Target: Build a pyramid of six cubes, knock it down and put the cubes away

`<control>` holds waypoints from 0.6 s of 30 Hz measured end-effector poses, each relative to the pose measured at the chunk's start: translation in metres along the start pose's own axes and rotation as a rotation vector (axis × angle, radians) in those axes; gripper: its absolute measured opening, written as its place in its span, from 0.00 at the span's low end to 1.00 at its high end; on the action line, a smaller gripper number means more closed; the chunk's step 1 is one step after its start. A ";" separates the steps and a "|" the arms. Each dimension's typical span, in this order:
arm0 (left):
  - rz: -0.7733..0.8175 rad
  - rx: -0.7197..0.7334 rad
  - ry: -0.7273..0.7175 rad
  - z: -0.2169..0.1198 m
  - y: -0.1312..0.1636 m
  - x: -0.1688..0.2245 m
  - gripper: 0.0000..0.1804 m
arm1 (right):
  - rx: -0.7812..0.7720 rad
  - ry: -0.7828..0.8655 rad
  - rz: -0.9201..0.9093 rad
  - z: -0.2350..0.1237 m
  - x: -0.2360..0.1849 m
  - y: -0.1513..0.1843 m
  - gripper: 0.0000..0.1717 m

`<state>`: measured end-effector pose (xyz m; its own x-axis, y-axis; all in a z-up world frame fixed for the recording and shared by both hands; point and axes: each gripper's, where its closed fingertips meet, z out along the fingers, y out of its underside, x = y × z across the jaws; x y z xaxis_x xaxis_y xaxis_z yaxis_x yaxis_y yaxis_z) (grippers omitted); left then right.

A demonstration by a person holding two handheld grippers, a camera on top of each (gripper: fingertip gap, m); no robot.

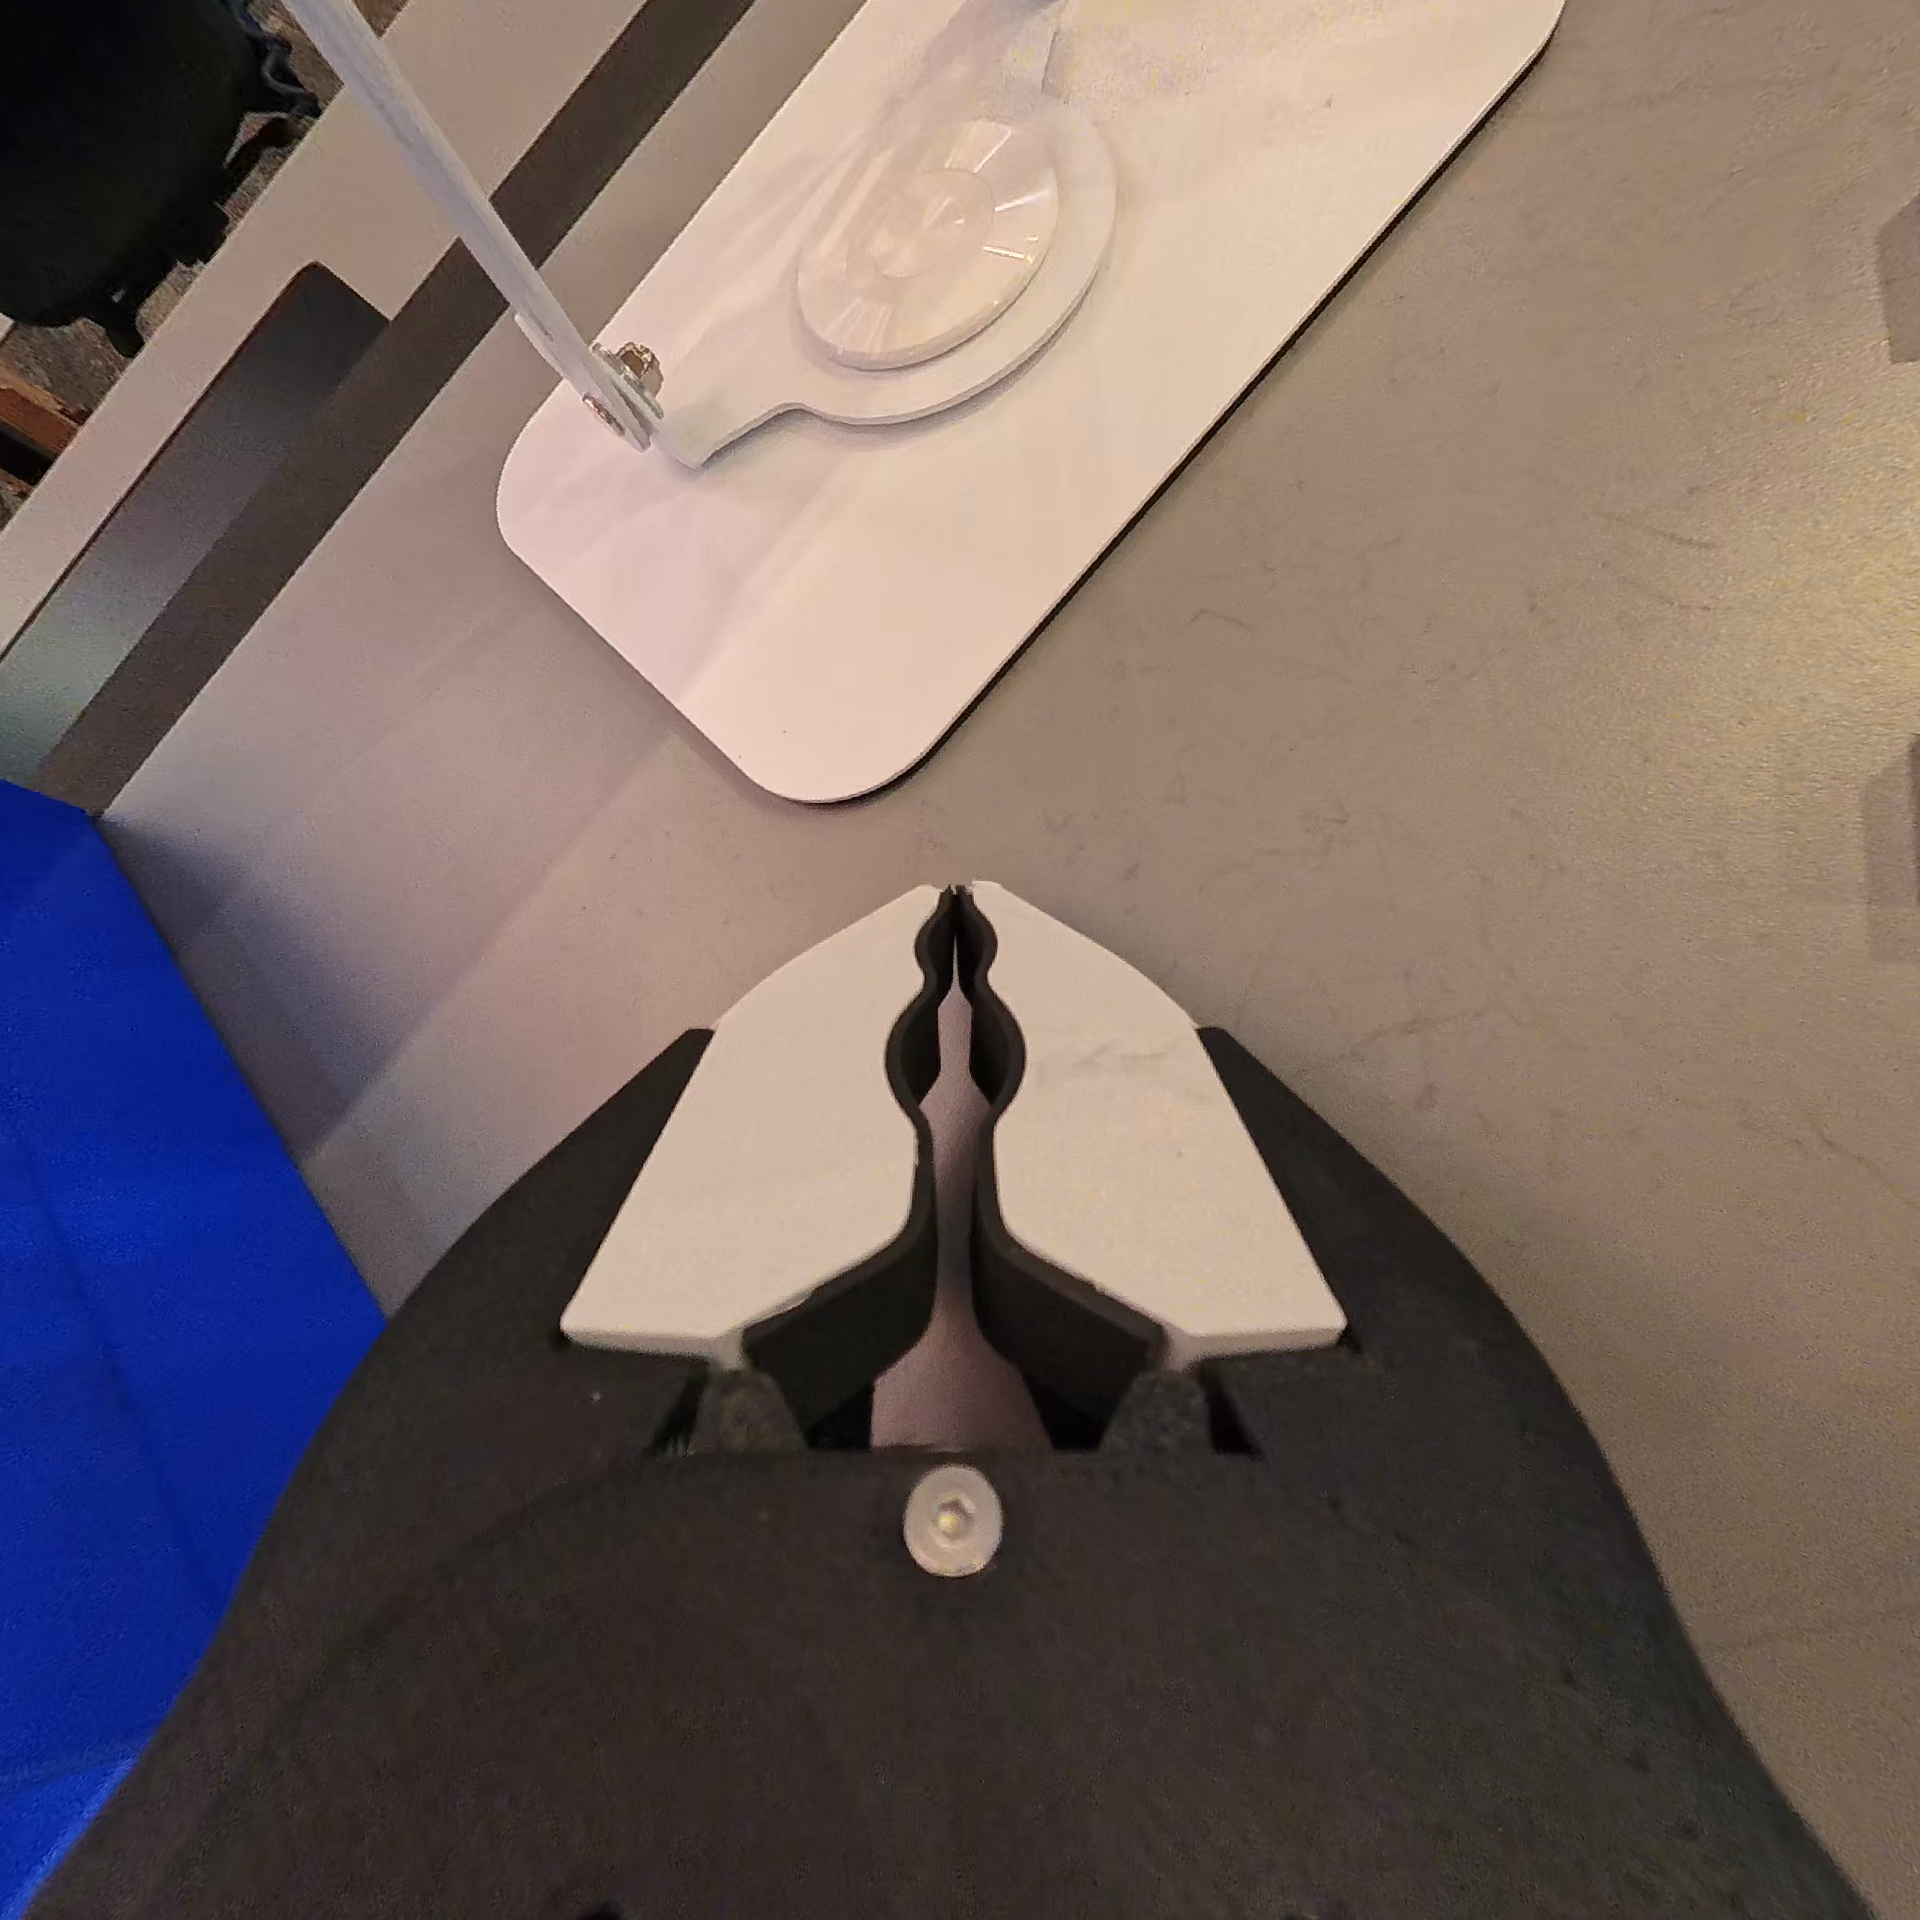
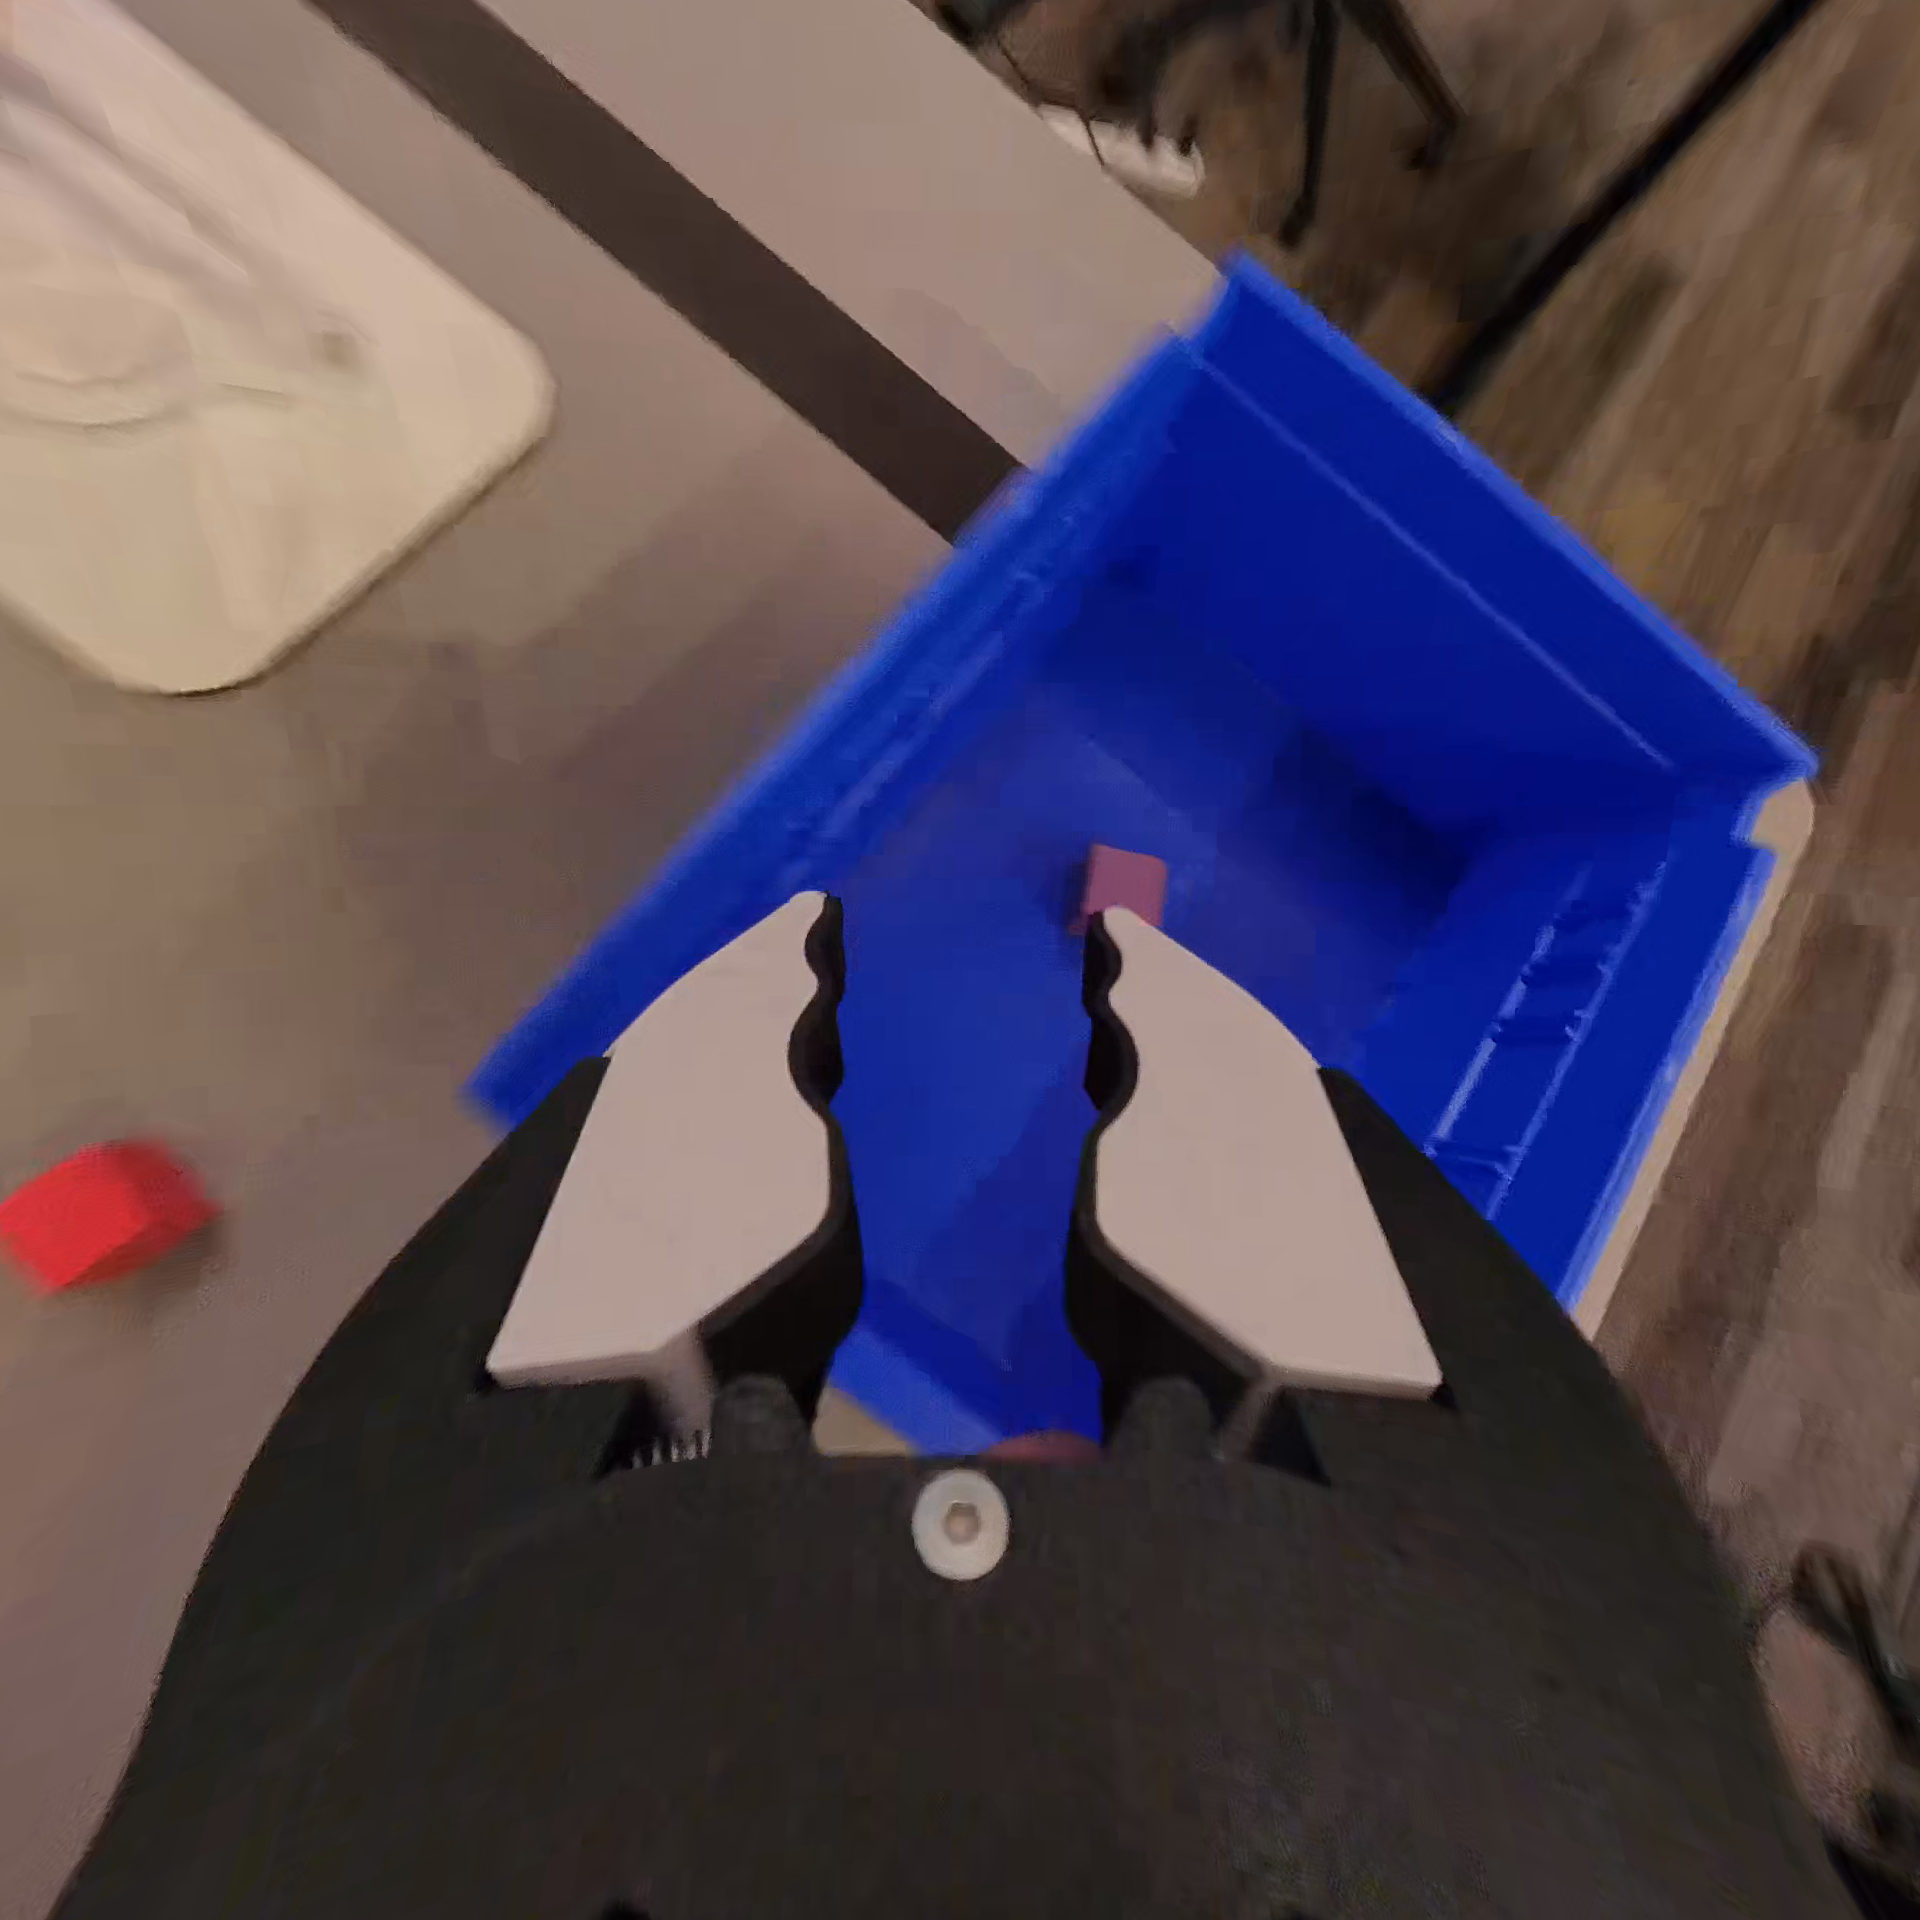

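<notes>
Right gripper (image 2: 961, 914) hangs over the blue plastic bin (image 2: 1351, 582), jaws apart and bare; a small purple cube (image 2: 1127, 883) lies inside it. One red cube (image 2: 104, 1210) sits on the grey surface (image 2: 312, 883). Left gripper (image 1: 958, 891) has its jaws closed on nothing, near a white base plate (image 1: 831, 623).

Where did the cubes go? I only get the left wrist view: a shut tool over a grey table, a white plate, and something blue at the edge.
Observer: That blue thing is a bin; a purple cube is inside it.
Operator: Is the other tool carrying anything?
Observer: No, the right tool is over the bin, open and holding nothing.
Operator: Are any cubes left out?
Observer: One red cube lies on the table, left of the bin. I see no others.
</notes>
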<state>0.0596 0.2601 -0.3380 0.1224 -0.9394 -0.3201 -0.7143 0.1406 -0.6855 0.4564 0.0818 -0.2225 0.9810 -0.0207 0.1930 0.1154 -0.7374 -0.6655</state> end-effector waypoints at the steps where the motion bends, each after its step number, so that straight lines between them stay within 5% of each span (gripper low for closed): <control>1: 0.001 0.000 0.000 0.000 0.000 0.000 0.00 | 0.045 -0.033 -0.045 -0.015 -0.019 -0.005 0.26; 5: 0.001 0.002 -0.001 0.000 0.000 0.000 0.00 | 0.122 -0.199 -0.222 -0.050 -0.105 -0.002 0.26; 9: 0.005 0.001 -0.004 0.000 0.000 0.000 0.00 | 0.034 -0.364 -0.336 -0.039 -0.172 0.033 0.28; 18: 0.006 0.000 -0.003 0.000 0.000 0.000 0.00 | -0.208 -0.521 -0.443 0.006 -0.222 0.093 0.23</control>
<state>0.0596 0.2600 -0.3383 0.1202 -0.9377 -0.3259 -0.7150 0.1460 -0.6837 0.2505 0.0218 -0.3319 0.8018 0.5975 0.0099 0.5392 -0.7162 -0.4431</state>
